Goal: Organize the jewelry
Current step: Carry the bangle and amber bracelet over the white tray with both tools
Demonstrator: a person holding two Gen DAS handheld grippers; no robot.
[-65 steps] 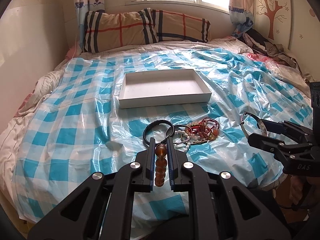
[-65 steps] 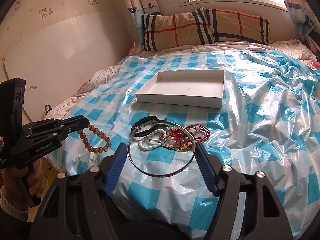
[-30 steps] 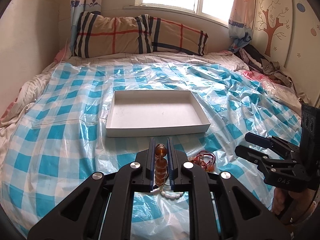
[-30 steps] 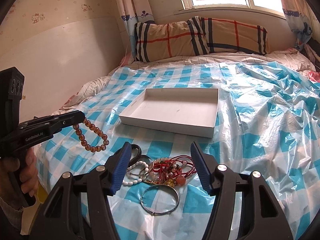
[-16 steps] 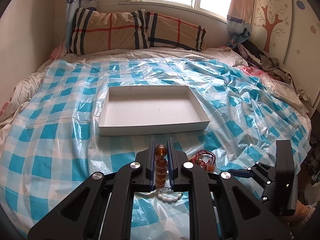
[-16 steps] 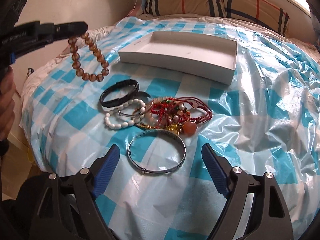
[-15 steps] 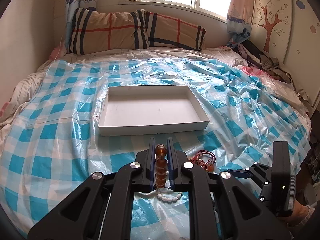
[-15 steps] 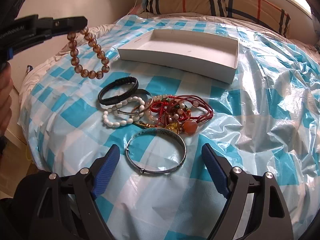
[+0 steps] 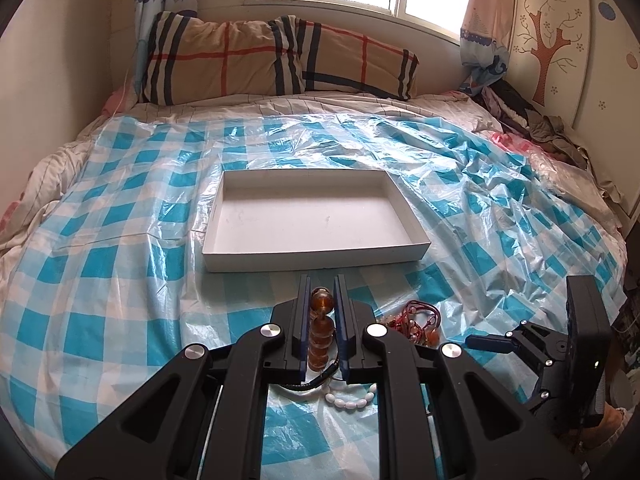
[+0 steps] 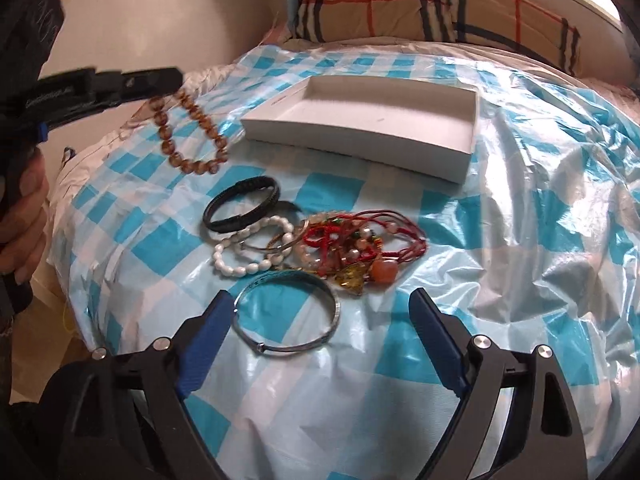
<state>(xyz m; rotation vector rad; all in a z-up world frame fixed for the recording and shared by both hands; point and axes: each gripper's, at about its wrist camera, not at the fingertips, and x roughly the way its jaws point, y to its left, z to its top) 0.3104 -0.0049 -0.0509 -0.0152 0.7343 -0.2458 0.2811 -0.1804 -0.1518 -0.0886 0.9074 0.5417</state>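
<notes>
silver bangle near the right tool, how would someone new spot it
On the blue-checked plastic sheet, find the white tray, then the jewelry heap in front of it. The silver bangle lies flat at the heap's near edge, between the open right tool fingers: a plain thin metal hoop, beadless and cordless, the widest ring there.

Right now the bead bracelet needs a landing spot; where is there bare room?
The white box is bare inside. Checked sheet left of it is open, as is the strip between box and black bracelet. Crowded: the red cord tangle, pearl bracelet and silver bangle.
</notes>
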